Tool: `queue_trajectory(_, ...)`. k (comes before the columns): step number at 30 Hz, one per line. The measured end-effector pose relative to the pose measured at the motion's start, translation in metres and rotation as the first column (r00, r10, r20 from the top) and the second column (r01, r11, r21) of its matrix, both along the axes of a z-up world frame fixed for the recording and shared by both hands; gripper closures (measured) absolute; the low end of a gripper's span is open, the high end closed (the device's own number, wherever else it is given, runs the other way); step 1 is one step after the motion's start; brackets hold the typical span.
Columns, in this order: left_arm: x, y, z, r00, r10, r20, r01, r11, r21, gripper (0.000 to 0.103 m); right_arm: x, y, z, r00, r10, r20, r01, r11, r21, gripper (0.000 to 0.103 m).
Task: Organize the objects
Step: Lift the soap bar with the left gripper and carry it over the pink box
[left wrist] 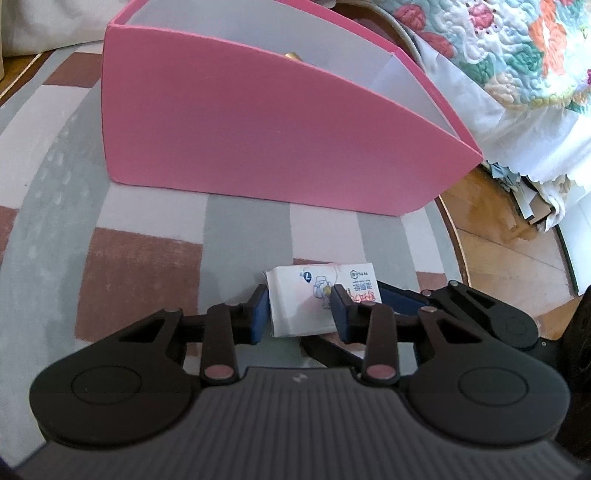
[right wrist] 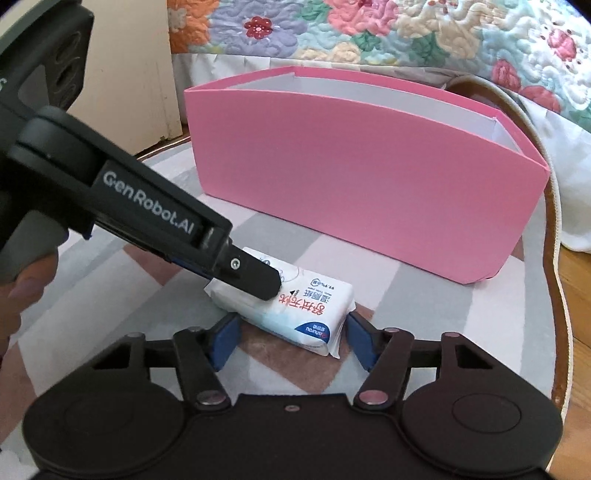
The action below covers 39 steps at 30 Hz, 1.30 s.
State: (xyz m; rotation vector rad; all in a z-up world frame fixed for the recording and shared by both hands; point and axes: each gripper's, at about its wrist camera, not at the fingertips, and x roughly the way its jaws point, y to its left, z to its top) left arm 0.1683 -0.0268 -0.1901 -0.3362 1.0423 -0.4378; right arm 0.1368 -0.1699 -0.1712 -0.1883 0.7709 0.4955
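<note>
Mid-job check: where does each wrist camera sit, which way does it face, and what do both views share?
Left wrist: sits on the left gripper, looking down along its fingers, shut on the wipes pack; pink box behind.
Right wrist: sits on the right gripper, its blue pads at the pack's ends; the left gripper enters from the left, with a hand.
Shared: the pack, box, striped rug, floral quilt.

You work on a striped rug (right wrist: 92, 332) of grey, white and rust over wooden floorboards (left wrist: 491, 236), beside a bed draped in a floral quilt (right wrist: 369, 33).
</note>
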Motion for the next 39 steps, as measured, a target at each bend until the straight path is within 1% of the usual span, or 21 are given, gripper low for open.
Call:
queue_trajectory(2, -0.002, 0.001, 0.001, 1.000, 0.006, -0.021, -0.006, 1.000, -0.010, 0.068, 0.000, 0.001, 0.000, 1.000, -0.007, -0.003, 0.007, 1.000, 0.003, 0.036)
queue_trajectory(5, -0.007, 0.003, 0.005, 0.998, 0.002, -0.062, -0.004, 1.000, -0.029, 0.068, -0.007, -0.002, 0.007, 0.999, -0.017, -0.039, 0.017, 1.000, 0.011, 0.035)
queue_trajectory(8, -0.015, 0.003, 0.010, 0.996, 0.000, -0.090, -0.005, 0.998, -0.057, 0.065, -0.014, -0.001, 0.013, 0.997, -0.022, -0.076, 0.023, 1.000, 0.021, 0.026)
queue_trajectory(9, -0.018, 0.002, 0.013, 0.996, 0.003, -0.088, -0.007, 0.998, -0.054, 0.064, -0.016, 0.000, 0.016, 0.997, -0.020, -0.081, 0.022, 1.000, 0.021, 0.024)
queue_trajectory(12, -0.028, 0.000, 0.023, 0.998, 0.001, -0.070, -0.004, 0.999, -0.036, 0.064, -0.023, 0.001, 0.024, 0.996, -0.022, -0.092, 0.025, 0.999, 0.033, 0.023)
queue_trajectory(16, -0.039, 0.007, 0.038, 0.997, 0.006, -0.071, -0.010, 0.998, -0.062, 0.064, -0.032, -0.001, 0.035, 0.994, -0.029, -0.107, 0.036, 0.997, 0.064, 0.023)
queue_trajectory(23, -0.064, 0.019, 0.066, 0.998, 0.008, -0.065, -0.014, 0.995, -0.094, 0.064, -0.051, 0.000, 0.069, 0.994, -0.001, -0.110, 0.011, 0.996, 0.088, 0.023)
queue_trajectory(25, -0.068, 0.022, 0.077, 0.998, -0.001, -0.057, -0.004, 0.996, -0.088, 0.064, -0.053, 0.000, 0.079, 0.994, 0.014, -0.106, -0.005, 0.996, 0.084, 0.023)
queue_trajectory(28, -0.074, 0.027, 0.096, 0.999, 0.019, -0.047, -0.024, 0.995, -0.093, 0.064, -0.058, 0.002, 0.096, 0.996, 0.030, -0.087, -0.022, 0.996, 0.084, 0.023)
queue_trajectory(29, -0.075, 0.028, 0.104, 0.999, 0.027, -0.042, -0.031, 0.996, -0.089, 0.065, -0.058, 0.002, 0.104, 0.995, 0.028, -0.093, -0.020, 0.996, 0.089, 0.025)
queue_trajectory(31, -0.078, 0.030, 0.122, 1.000, 0.028, -0.010, -0.029, 0.997, -0.077, 0.065, -0.056, 0.003, 0.121, 0.994, 0.050, -0.102, -0.040, 0.995, 0.094, 0.025)
queue_trajectory(35, -0.072, 0.038, 0.158, 0.999, 0.043, 0.032, -0.039, 0.993, -0.110, 0.064, -0.048, 0.004, 0.161, 0.992, 0.112, -0.062, -0.106, 0.990, 0.091, 0.025)
queue_trajectory(39, -0.058, 0.041, 0.187, 0.996, 0.043, 0.075, -0.034, 0.992, -0.119, 0.065, -0.038, 0.007, 0.198, 0.989, 0.148, 0.018, -0.149, 0.986, 0.071, 0.026)
